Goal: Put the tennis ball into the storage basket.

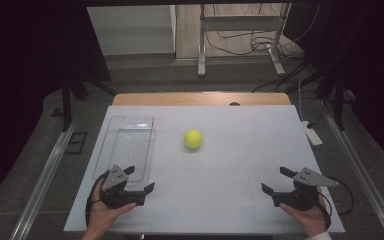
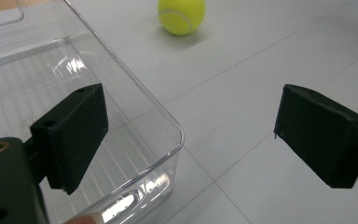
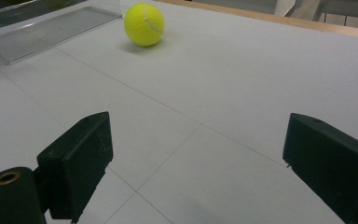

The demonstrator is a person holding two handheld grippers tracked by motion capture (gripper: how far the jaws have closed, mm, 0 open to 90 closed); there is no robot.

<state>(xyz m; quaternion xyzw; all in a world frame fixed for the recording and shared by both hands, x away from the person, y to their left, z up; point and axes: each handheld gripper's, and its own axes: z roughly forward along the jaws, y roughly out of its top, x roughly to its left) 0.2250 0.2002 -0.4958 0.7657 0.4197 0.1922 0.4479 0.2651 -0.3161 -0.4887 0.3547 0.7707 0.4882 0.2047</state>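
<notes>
White tabletop fills the middle of the high view, with dark floor and cables at the upper edge. At its centre sits a yellow tennis ball, round, so no long axis; its white seam curves across the upper face in the right gripper view. Left of it lies a clear plastic tray, long axis running up the frame; its ribbed floor and rounded corner show in the left gripper view. Lower left, the left gripper has fingers spread, empty. Lower right, the right gripper likewise, fingers spread.
</notes>
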